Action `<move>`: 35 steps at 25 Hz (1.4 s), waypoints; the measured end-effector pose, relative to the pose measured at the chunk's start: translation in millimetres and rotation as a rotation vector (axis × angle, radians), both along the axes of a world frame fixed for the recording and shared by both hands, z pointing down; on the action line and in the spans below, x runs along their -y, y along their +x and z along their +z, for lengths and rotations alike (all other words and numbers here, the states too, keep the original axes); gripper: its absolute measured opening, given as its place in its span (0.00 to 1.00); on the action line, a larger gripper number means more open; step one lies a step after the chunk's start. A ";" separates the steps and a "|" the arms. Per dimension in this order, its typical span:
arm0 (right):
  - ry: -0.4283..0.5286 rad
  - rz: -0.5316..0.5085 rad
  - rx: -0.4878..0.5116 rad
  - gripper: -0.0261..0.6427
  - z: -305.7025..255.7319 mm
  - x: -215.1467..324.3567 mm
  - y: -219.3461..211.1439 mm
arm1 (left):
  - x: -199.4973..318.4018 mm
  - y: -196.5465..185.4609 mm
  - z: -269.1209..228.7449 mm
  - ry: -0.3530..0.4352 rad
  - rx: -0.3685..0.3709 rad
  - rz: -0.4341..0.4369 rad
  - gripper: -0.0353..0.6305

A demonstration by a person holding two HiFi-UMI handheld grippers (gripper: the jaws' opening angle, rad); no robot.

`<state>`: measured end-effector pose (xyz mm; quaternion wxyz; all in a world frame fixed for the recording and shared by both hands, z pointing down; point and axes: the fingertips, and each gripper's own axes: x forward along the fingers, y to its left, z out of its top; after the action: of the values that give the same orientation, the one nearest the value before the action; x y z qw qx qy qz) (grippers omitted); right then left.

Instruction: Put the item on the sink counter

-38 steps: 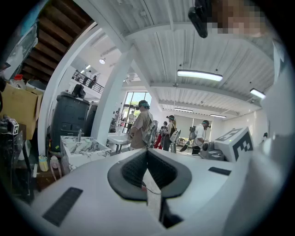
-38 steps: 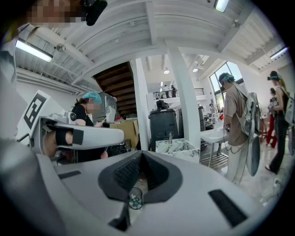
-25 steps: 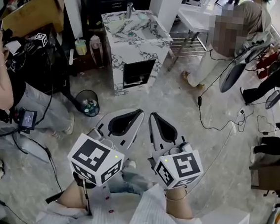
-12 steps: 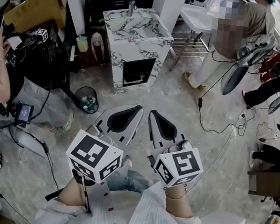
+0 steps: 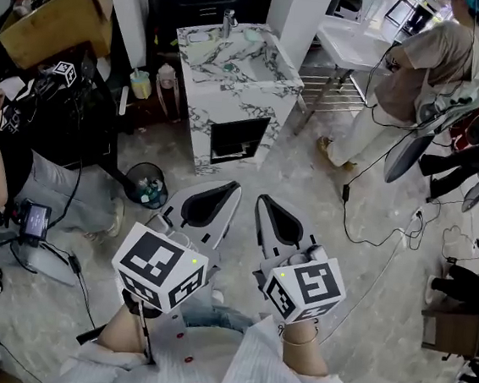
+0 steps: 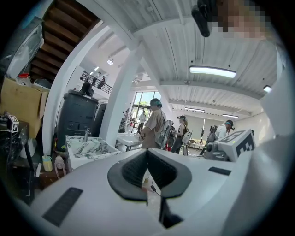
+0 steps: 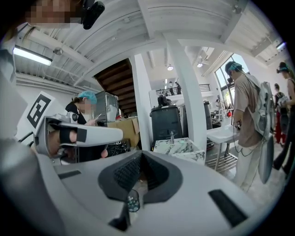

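The marble sink counter (image 5: 235, 67) with its faucet (image 5: 229, 19) stands across the floor ahead of me; small items lie on its top. It also shows in the left gripper view (image 6: 87, 150) and the right gripper view (image 7: 177, 147). My left gripper (image 5: 238, 186) and right gripper (image 5: 260, 199) hover side by side at waist height, well short of the counter. Both are shut, jaws meeting at the tips, with nothing between them (image 6: 147, 151) (image 7: 141, 154). I see no item in either gripper.
A round bin (image 5: 148, 185) sits on the floor left of the counter. A person (image 5: 413, 77) stands at the right by a white table (image 5: 353, 41); another sits at the left (image 5: 4, 162). Cables (image 5: 372, 226) trail over the floor. A cardboard box (image 5: 50, 13) is far left.
The view has drifted a little, so the sink counter sits slightly lower and to the right. The standing person has shifted right. Both grippers keep their pose and stay shut.
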<state>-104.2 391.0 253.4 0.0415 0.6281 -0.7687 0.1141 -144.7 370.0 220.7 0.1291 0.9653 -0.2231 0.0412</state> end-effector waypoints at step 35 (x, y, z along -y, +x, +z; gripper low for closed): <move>-0.053 -0.025 -0.014 0.06 21.5 360.8 139.2 | 369.2 115.3 12.9 0.004 0.020 -0.091 0.08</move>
<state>35.0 30.2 274.9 0.0648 0.6180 -0.7728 0.1292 -29.4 0.7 233.6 0.1269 0.9539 -0.2683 0.0445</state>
